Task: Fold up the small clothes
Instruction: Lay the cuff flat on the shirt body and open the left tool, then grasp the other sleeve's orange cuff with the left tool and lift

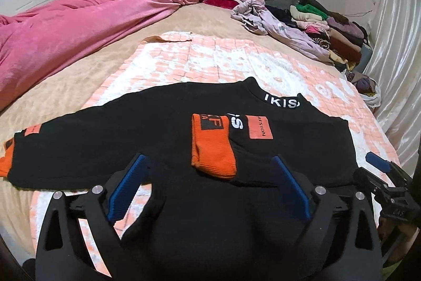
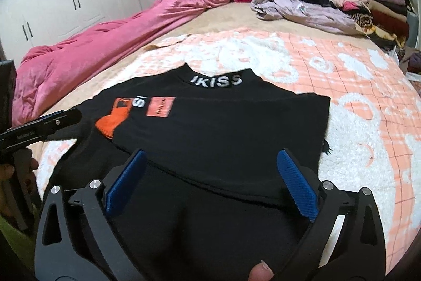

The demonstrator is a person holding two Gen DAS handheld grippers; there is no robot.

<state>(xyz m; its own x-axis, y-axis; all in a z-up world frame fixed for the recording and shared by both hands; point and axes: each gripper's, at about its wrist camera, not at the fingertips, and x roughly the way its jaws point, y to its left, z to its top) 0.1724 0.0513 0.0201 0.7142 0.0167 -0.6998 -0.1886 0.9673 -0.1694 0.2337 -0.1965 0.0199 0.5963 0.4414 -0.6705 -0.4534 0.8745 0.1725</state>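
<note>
The black knit sweater with orange cuffs (image 1: 163,138) lies flat on the peach-and-white checked blanket (image 1: 200,62) near the bed's front edge. Both the left gripper (image 1: 208,186) and right gripper (image 2: 210,181) hover over its lower hem, jaws spread wide, holding nothing.

My left tongs (image 1: 208,165) stand wide open above a black sweater (image 1: 163,133) spread flat on a peach-and-white blanket (image 1: 210,62) on the bed, nothing between the blue pads (image 1: 126,186). One sleeve with an orange cuff (image 1: 213,149) lies folded across the sweater's chest. My right tongs (image 1: 379,162) show at the right edge.
</note>
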